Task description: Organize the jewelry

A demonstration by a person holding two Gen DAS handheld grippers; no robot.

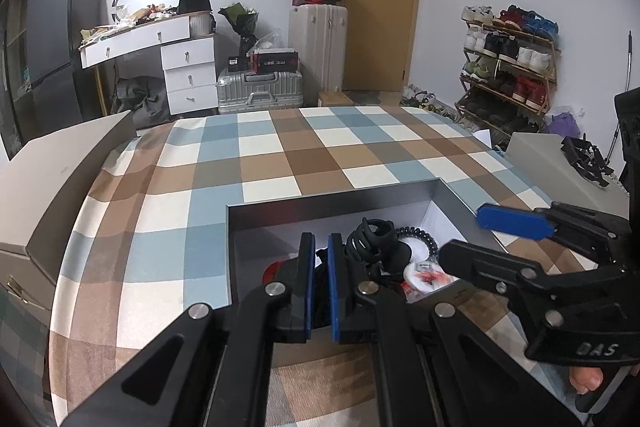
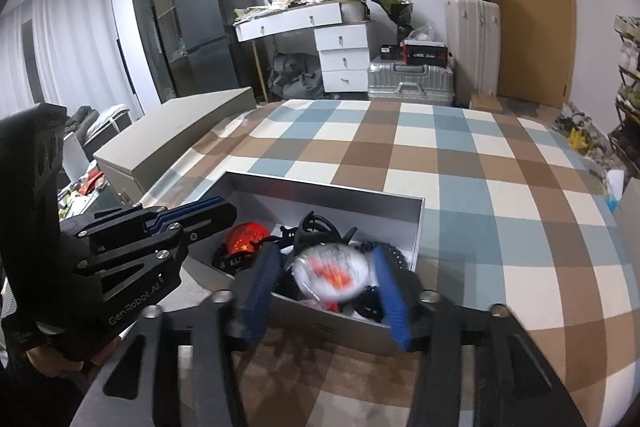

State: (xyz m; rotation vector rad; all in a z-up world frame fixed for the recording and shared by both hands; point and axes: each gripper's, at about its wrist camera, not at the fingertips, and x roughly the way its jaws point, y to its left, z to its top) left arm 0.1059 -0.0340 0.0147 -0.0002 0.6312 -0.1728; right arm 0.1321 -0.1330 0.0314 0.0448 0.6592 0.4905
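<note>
White and red, blurred, the round packet (image 2: 334, 277) sits directly between the spread blue pads of the right gripper (image 2: 324, 297), low and just ahead, above the near wall of the grey box (image 2: 332, 189); neither pad seems to press on it, so I judge it released, though the blur leaves contact uncertain. It looks to be in motion, likely dropping among the black claw clip (image 2: 316, 227), the coiled hair tie (image 2: 394, 253) and the red badge (image 2: 246, 237) beyond the fingertips. The left gripper (image 1: 320, 287) hangs over the box's other side, its jaws a narrow slit with nothing clearly held. The right hand is nearer the packet.
</note>
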